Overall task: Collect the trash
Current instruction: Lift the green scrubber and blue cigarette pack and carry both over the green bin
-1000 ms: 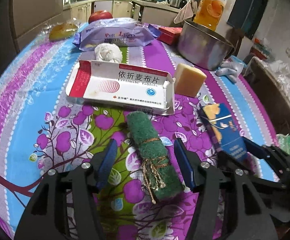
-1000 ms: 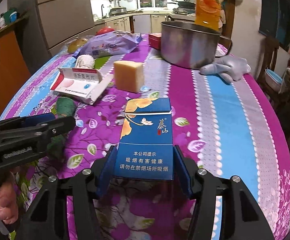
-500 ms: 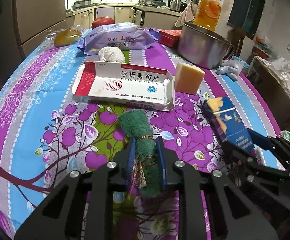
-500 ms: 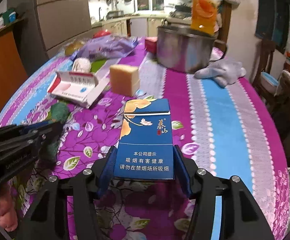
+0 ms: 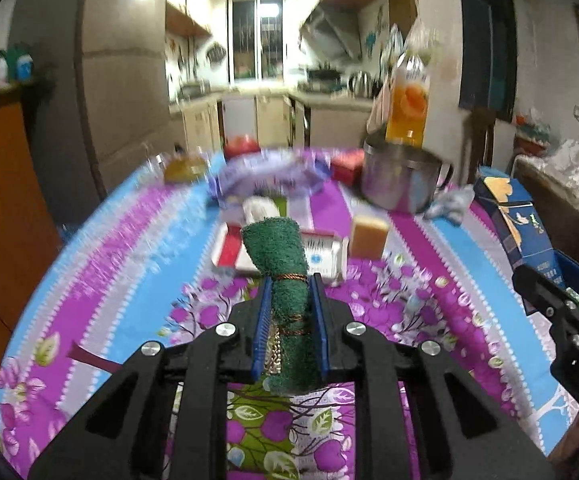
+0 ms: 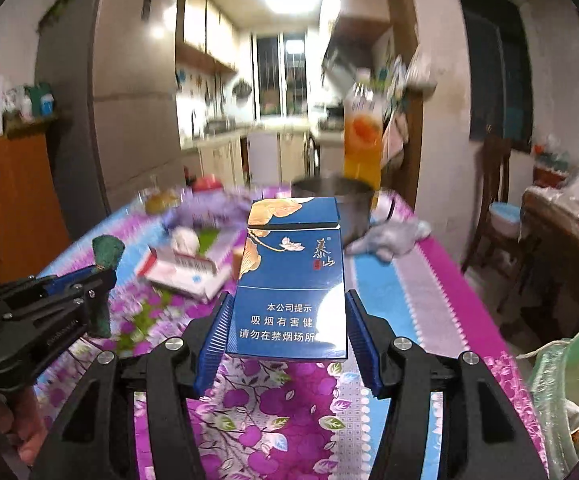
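- My left gripper [image 5: 289, 312] is clenched on a rolled green scouring pad [image 5: 279, 256] tied with brown string; its blue pads press both sides of the roll, which sticks out forward, clear of the tablecloth [image 5: 105, 264].
- My right gripper [image 6: 287, 328] is grasping a blue cigarette pack [image 6: 291, 276] by its two long edges, lid end pointing away from me, held above the table.
- From the right wrist view, the left gripper sits at the lower left with the green roll poking up from it; part of my hand [image 6: 17, 424] shows beneath it.
- Just beyond the roll, on the purple and blue flowered cloth, lies an opened white and red medicine box [image 5: 329, 252], and beside it on the right a yellow block [image 5: 369, 234], blurred.
- Behind the box is a white crumpled ball [image 5: 261, 208], then a purple snack bag [image 5: 269, 176].
- Farther back stand a steel pot [image 5: 399, 180] with an orange juice bottle [image 5: 407, 108] behind it, a red box [image 5: 347, 164] to the pot's left, and a grey cloth [image 6: 393, 236] near its right.
- A green plastic bag [image 6: 569, 376] hangs off the table's right edge, near me.
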### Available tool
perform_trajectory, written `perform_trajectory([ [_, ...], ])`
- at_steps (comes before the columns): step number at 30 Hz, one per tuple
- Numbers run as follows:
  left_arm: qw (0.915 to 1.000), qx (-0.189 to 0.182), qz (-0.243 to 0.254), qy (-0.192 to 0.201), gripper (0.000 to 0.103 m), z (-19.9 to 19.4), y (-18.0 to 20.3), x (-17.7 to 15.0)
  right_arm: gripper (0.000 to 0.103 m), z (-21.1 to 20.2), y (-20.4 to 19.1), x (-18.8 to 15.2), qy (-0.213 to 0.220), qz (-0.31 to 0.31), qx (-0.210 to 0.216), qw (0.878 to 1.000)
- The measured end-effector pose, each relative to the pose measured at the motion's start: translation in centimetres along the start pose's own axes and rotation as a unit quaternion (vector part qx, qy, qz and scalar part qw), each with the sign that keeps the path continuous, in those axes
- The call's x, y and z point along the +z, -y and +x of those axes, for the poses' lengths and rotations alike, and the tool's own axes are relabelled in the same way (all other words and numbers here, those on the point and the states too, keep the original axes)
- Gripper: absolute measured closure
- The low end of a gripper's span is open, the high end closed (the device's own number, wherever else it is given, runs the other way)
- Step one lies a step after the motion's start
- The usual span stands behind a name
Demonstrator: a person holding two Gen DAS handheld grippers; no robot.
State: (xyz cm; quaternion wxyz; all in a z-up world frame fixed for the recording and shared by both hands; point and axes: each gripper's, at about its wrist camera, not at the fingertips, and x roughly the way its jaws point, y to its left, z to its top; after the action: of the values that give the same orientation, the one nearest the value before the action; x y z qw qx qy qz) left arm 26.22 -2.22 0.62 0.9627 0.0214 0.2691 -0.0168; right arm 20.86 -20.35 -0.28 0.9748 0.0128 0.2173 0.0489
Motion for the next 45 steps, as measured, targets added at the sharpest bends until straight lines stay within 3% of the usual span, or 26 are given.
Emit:
perform_trajectory([
  [7, 0.9973, -0.013, 0.011, 0.072, 0.085, -4.5, 1.2, -0.1, 0.046, -4.7, -0.9, -0.7, 0.053, -0.016, -0.003, 0.998],
  [14, 0.9948, -0.022, 0.011, 0.098, 0.085, -6.8, 2.2, 0.0, 0.046, -7.3, -0.7, -0.9, 0.068, -0.018, -0.007, 0.998],
  [28, 0.9923, -0.037, 0.022, 0.116, 0.085, -9.1, 4.8, 0.3, 0.046, -11.5, 0.9, -0.9, 0.081, -0.014, -0.025, 0.996],
  [45, 0.986, -0.111, 0.056, 0.111, 0.085, -10.0, 12.9, 0.9, 0.046, -18.7, 9.0, 0.2, 0.09, 0.006, -0.119, 0.989],
])
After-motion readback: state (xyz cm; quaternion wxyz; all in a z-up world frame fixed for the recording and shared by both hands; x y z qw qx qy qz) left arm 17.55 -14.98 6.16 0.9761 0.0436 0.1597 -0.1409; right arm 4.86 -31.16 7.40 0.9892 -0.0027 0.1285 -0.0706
